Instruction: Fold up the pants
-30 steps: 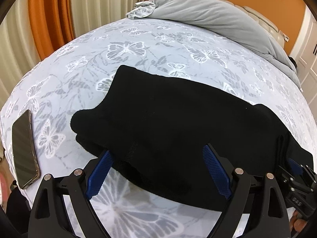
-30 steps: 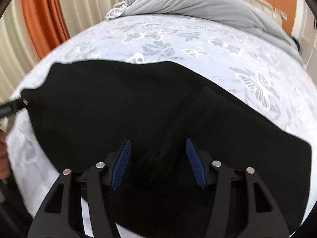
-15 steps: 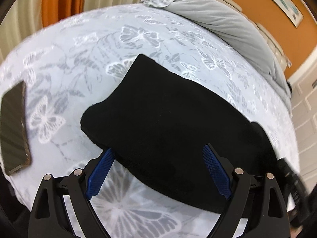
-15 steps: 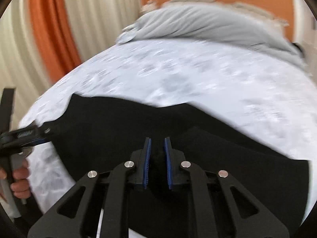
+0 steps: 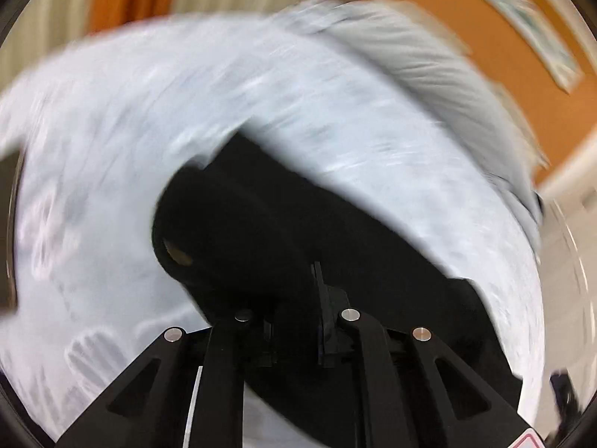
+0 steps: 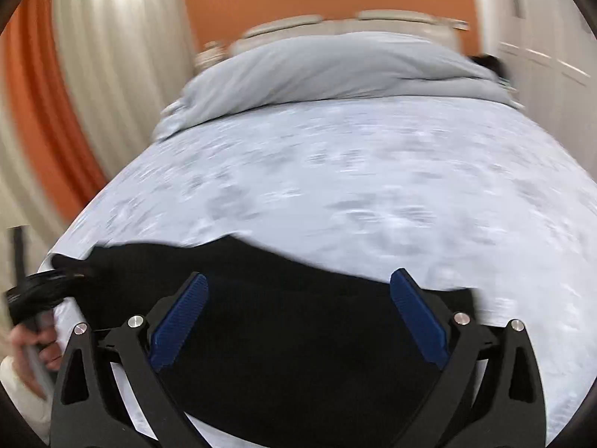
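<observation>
The left gripper has just been closing and is seen nearly shut on a fold of the soft black fabric pants, bunched between its jaws. The right gripper has just been opening; its blue ribbed pads stand wide above the cloth, nothing between them. The pants lie folded near the front edge of the pale butterfly-print bedsheet. A further fold appears to be starting: a matching hold by the right gripper is called for before lifting evenly.
</observation>
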`<action>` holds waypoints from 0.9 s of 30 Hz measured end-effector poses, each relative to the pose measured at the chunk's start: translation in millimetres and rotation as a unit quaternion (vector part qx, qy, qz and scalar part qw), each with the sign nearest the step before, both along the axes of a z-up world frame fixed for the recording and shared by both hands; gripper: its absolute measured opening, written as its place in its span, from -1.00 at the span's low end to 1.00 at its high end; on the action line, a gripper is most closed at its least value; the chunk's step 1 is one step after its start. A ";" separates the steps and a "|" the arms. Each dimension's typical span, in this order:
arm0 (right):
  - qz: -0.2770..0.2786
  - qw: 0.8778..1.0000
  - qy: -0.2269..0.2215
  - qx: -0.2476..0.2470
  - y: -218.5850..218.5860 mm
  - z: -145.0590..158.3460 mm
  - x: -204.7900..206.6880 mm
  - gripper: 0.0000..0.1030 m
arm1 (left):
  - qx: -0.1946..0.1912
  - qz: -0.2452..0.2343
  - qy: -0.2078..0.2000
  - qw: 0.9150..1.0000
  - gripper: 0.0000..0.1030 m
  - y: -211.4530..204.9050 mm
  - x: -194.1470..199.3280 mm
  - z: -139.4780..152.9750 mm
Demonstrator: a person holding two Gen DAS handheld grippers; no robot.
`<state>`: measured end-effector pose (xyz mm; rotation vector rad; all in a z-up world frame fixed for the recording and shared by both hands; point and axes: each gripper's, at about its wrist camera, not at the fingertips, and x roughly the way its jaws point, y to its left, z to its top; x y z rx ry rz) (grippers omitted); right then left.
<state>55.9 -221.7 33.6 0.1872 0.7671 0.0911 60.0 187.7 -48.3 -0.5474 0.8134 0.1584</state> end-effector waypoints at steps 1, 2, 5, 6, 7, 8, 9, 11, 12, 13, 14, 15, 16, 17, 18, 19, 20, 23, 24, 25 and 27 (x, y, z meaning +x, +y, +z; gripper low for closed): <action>-0.018 1.000 -0.001 0.008 -17.2 3.6 -5.3 0.88 | 0.009 -0.034 -0.030 0.999 -0.83 -20.5 -4.6 16.9; -0.037 0.999 -0.002 0.019 -37.0 5.7 -10.5 0.88 | 0.020 -0.093 -0.067 0.993 -0.83 -55.8 -12.6 38.9; -0.066 0.997 0.005 0.030 -67.4 0.7 -18.8 0.88 | 0.018 -0.235 -0.114 0.965 -0.72 -142.0 -35.4 60.0; -0.069 0.997 0.015 0.035 -75.1 -4.4 -19.3 0.88 | 0.013 -0.305 -0.112 0.946 -0.61 -185.9 -43.9 55.9; -0.068 0.997 0.024 0.042 -78.3 -7.5 -21.6 0.88 | 0.006 -0.343 -0.104 0.934 -0.30 -207.6 -47.1 49.5; -0.058 0.996 0.040 0.058 -78.5 -15.1 -23.6 0.88 | 0.006 -0.388 -0.075 0.919 -0.21 -238.4 -51.1 35.3; -0.048 0.995 0.050 0.072 -79.1 -19.8 -23.0 0.88 | 0.021 -0.394 -0.051 0.917 -0.21 -251.5 -53.4 26.0; -0.014 0.991 0.077 0.107 -70.8 -31.3 -20.5 0.88 | 0.044 -0.399 -0.018 0.916 -0.12 -263.2 -60.5 10.8; 0.013 0.988 0.097 0.122 -61.8 -39.1 -17.3 0.88 | 0.041 -0.397 -0.016 0.917 0.00 -257.5 -64.8 9.1; 0.034 0.984 0.116 0.130 -52.4 -46.8 -13.3 0.88 | 0.032 -0.382 -0.030 0.923 0.29 -243.3 -69.4 13.3; 0.048 0.981 0.132 0.133 -43.9 -54.4 -9.0 0.87 | 0.017 -0.358 -0.050 0.932 0.56 -224.4 -73.4 20.6; 0.059 0.978 0.151 0.135 -33.3 -64.2 -4.1 0.87 | 0.006 -0.339 -0.065 0.939 0.63 -209.2 -75.1 27.3; 0.068 0.974 0.168 0.137 -24.9 -73.3 0.1 0.88 | -0.011 -0.317 -0.083 0.945 0.66 -187.8 -76.4 36.3; 0.072 0.971 0.180 0.138 -17.4 -79.0 1.8 0.88 | -0.019 -0.307 -0.091 0.947 0.67 -176.8 -76.2 40.3; 0.079 0.965 0.198 0.150 -9.6 -88.4 3.6 0.88 | -0.027 -0.287 -0.104 0.952 0.67 -158.5 -75.8 47.1; 0.082 0.964 0.200 0.157 -4.6 -92.3 2.8 0.90 | -0.028 -0.261 -0.116 0.958 0.68 -139.8 -74.7 52.6; 0.083 0.966 0.190 0.154 0.1 -92.4 0.6 0.88 | -0.022 -0.239 -0.122 0.963 0.68 -126.5 -72.9 55.3; 0.104 0.971 0.171 0.131 16.1 -91.1 1.3 -0.61 | 0.001 -0.191 -0.122 0.974 0.68 -100.6 -65.9 56.0; 0.103 0.971 0.160 0.147 15.1 -82.6 2.2 -0.69 | 0.008 -0.175 -0.117 0.978 0.68 -92.5 -62.4 55.4; 0.107 0.973 0.142 0.148 13.5 -68.0 1.2 -0.70 | 0.012 -0.170 -0.112 0.979 0.68 -92.4 -56.9 54.6; 0.116 0.979 0.098 0.135 5.6 -30.4 -6.7 -0.71 | 0.012 -0.165 -0.102 0.981 0.68 -86.8 -55.9 52.7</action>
